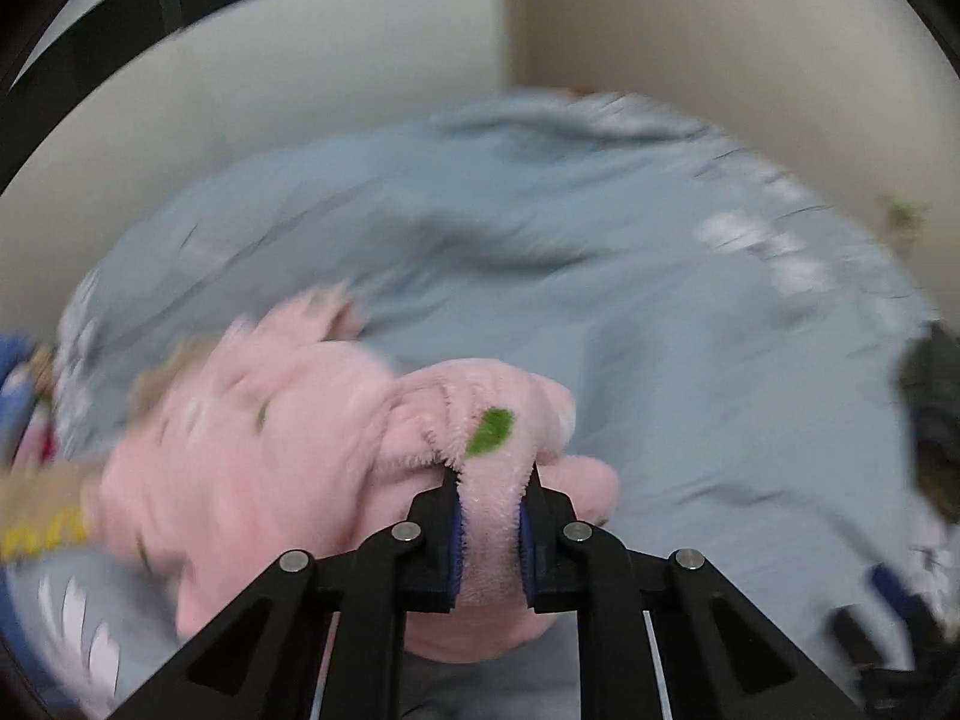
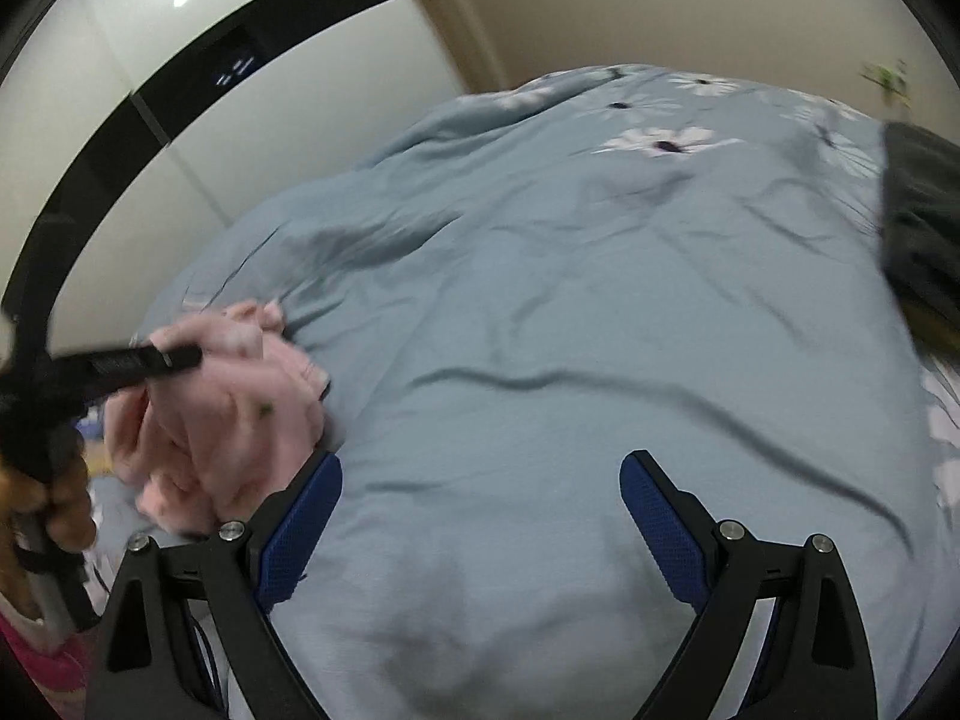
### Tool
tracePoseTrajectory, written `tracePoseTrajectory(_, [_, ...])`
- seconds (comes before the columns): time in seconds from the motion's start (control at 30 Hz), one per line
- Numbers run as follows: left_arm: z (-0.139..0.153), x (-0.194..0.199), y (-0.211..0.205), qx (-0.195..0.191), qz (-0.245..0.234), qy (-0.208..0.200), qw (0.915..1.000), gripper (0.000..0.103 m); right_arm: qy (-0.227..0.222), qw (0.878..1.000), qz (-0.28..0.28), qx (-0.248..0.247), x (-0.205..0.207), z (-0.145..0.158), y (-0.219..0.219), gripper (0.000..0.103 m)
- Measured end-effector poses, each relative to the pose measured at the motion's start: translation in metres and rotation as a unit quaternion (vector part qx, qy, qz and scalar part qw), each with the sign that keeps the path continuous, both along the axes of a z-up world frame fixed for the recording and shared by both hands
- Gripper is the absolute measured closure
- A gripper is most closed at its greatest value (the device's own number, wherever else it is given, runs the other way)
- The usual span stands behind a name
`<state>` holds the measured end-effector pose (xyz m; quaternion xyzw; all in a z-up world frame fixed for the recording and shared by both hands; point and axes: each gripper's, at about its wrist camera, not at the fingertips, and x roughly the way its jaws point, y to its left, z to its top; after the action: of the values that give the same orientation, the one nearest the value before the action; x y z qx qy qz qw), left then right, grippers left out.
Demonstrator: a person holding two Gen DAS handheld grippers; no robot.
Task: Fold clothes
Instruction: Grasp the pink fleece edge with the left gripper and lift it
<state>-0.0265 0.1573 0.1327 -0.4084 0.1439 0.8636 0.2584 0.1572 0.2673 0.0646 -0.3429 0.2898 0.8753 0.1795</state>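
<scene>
A fluffy pink garment (image 1: 288, 450) with small green leaf marks hangs bunched over the blue bed cover. My left gripper (image 1: 491, 483) is shut on a fold of it. In the right wrist view the same pink garment (image 2: 234, 420) hangs at the left, with the left gripper (image 2: 180, 357) clamped on its top. My right gripper (image 2: 480, 468) is open and empty, held above the bed cover to the right of the garment.
The bed is covered by a blue-grey cover with white flowers (image 2: 570, 330). A dark folded item (image 2: 924, 216) lies at the bed's right edge. A white and black wardrobe (image 2: 180, 90) stands behind. More clothes (image 1: 24, 408) lie at the left.
</scene>
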Motion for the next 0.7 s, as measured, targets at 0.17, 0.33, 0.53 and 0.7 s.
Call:
tracePoseTrajectory(0.17, [0.064, 0.036, 0.062, 0.103, -0.122, 0.016, 0.9870, 0.088, 0.019, 0.999, -0.034, -0.003, 0.035, 0.011, 0.017, 0.009])
tracePoseTrajectory(0.33, [0.104, 0.079, 0.121, 0.169, -0.236, -0.017, 0.9569, 0.088, 0.035, 0.997, -0.072, 0.007, 0.068, 0.026, 0.030, 0.009])
tracePoseTrajectory(0.53, [0.038, 0.088, 0.182, 0.127, -0.269, -0.119, 0.9471, 0.087, 0.013, 0.994, -0.107, 0.021, 0.103, 0.029, 0.037, 0.009])
tracePoseTrajectory(0.7, [-0.020, 0.093, 0.183, 0.098, -0.266, -0.207, 0.9364, 0.081, -0.027, 0.993, -0.114, 0.025, 0.117, 0.019, 0.035, 0.009])
